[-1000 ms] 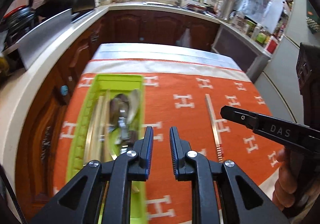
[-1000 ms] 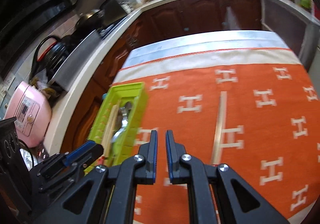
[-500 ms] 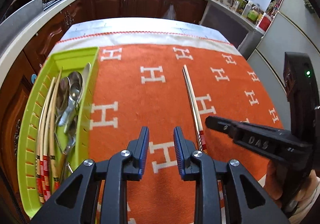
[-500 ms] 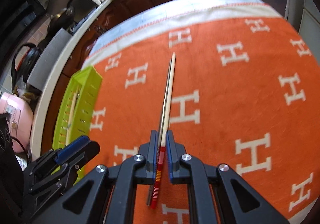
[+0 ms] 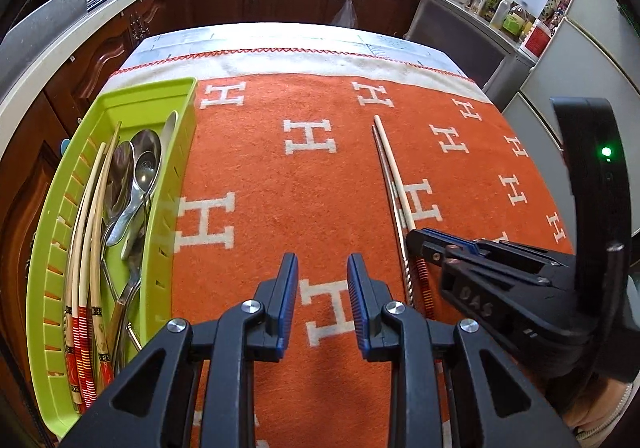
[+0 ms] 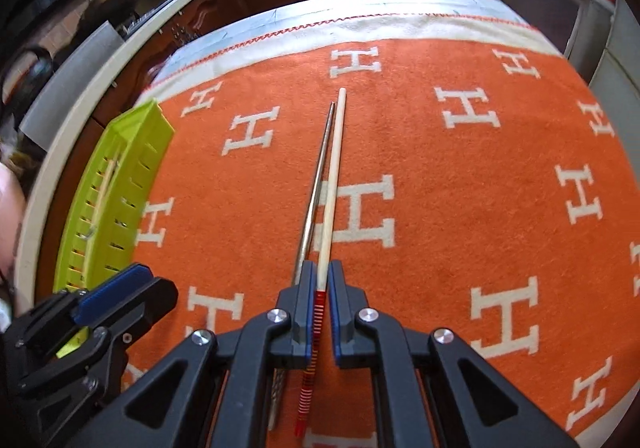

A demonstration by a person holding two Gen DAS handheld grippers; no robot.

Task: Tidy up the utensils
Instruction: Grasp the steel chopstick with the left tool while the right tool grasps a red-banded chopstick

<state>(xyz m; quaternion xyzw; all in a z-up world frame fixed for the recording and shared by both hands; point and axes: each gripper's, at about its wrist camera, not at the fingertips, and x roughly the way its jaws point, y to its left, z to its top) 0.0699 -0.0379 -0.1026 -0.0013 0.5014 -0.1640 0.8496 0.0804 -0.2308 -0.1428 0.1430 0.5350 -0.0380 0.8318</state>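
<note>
We find most utensils already sorted in the green tray (image 5: 176, 151). Two chopsticks (image 6: 332, 175) remain on the orange surface (image 5: 280, 187). Our right hand-held gripper (image 6: 319, 288) is closing around the wooden one; our left hand-held gripper (image 5: 322, 280) hovers slightly spread, empty

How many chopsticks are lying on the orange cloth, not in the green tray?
2. A pale wooden chopstick with a red-striped end lies between the jaws of the right gripper, which are closing. A thin metal chopstick lies right beside it, outside the jaws.
</note>
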